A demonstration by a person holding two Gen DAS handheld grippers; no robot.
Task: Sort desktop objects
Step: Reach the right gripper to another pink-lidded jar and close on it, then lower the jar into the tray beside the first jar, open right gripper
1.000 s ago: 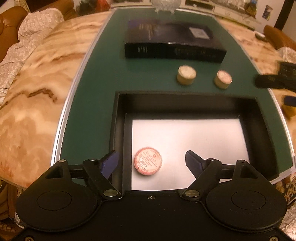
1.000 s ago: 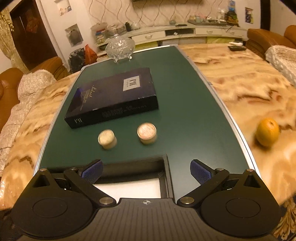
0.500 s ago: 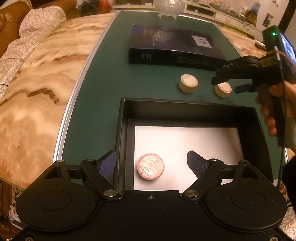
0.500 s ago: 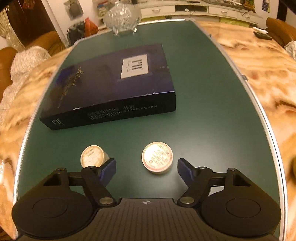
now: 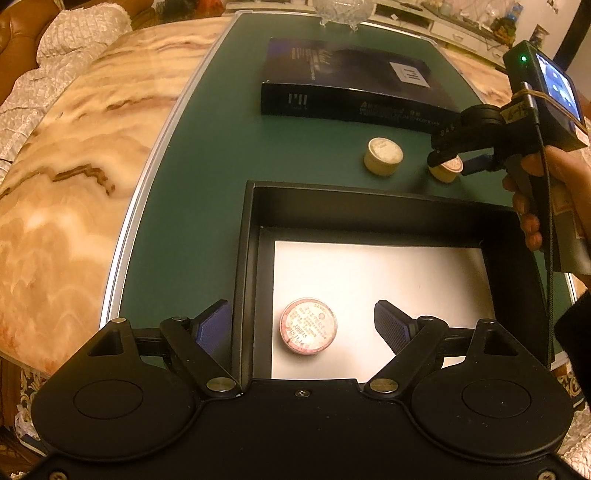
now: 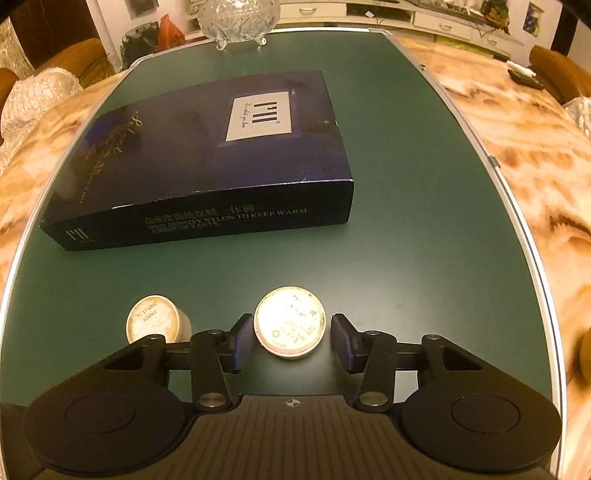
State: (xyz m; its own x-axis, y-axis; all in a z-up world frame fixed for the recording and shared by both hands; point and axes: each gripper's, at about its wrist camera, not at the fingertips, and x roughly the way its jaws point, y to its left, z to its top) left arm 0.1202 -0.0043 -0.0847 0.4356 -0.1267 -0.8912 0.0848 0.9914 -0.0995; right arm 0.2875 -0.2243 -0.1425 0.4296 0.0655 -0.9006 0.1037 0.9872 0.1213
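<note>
**Right fingers straddle a tub; left fingers wait over the tray**

My right gripper (image 6: pixel 291 341) is low on the green mat (image 6: pixel 406 221), its fingers (image 6: pixel 242 341) spread, one on each side of a round tub (image 6: pixel 290 326). The left pad sits just beside the tub's wall and the right pad stands a little off it; I cannot tell whether either touches, and nothing is pinched. From the left wrist view, my right hand (image 5: pixel 554 199) holds that gripper's handle, and the same tub (image 5: pixel 448 170) shows partly under its tip.

A second tub (image 6: pixel 155 323), smaller in view, stands upright on the mat to the left of the first, apart from it and outside my fingers. Beyond both lies a dark flat box (image 6: pixel 207 158) with a white label on top, and past that a glass bowl (image 6: pixel 238 18) at the mat's far edge. The mat lies on a marble table (image 6: pixel 517 129).

My left gripper (image 5: pixel 303 326) hangs over the near end of a black tray (image 5: pixel 247 258) with a white floor. Its fingers (image 5: pixel 391 325) are spread wide and hold nothing. A pink-lidded tub (image 5: pixel 308 326) sits upright on the tray floor near the tray's left wall, in view between my left fingers. The two tubs on the mat lie just past the tray's far wall.
</note>
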